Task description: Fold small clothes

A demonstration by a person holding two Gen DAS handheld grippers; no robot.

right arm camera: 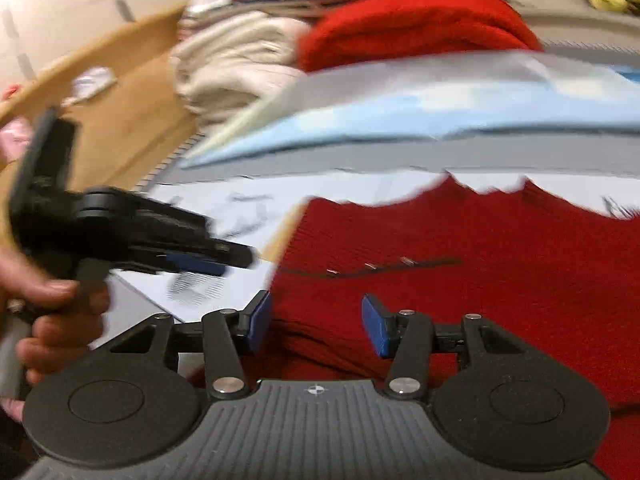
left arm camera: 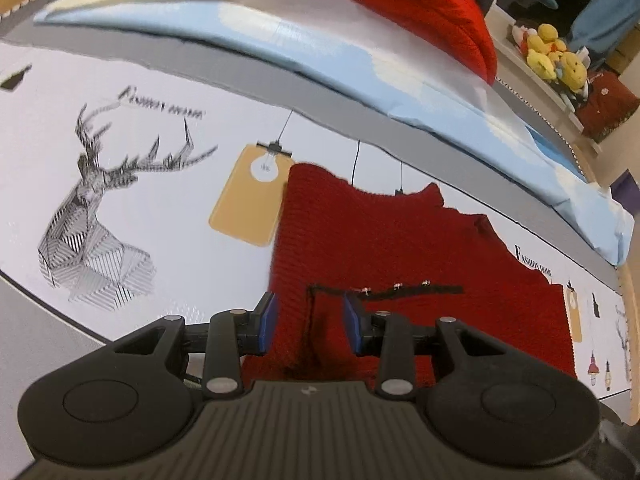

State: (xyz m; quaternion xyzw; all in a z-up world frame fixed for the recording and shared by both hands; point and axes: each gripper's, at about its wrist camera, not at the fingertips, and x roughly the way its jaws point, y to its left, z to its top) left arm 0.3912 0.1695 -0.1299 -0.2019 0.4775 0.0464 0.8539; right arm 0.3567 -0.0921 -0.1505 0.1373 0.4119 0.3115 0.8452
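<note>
A dark red knit garment (left arm camera: pixel 400 248) lies flat on a white printed table cover (left arm camera: pixel 160 184), with a black trim line and small metal snaps across it. My left gripper (left arm camera: pixel 309 318) is open, its blue pads on either side of the garment's near left edge. My right gripper (right arm camera: pixel 316 326) is open just above the same red garment (right arm camera: pixel 480 248) near its near edge. The left gripper (right arm camera: pixel 200 262), held by a hand, also shows at the left of the right wrist view, beside the garment's left edge.
A light blue folded sheet (left arm camera: pixel 320 52) lies across the back of the table. A bright red knit piece (left arm camera: pixel 420 4) and cream clothes (right arm camera: pixel 232 68) are piled behind it. Yellow plush toys (left arm camera: pixel 556 56) sit on a shelf at the far right. A wooden edge (right arm camera: pixel 100 92) curves at left.
</note>
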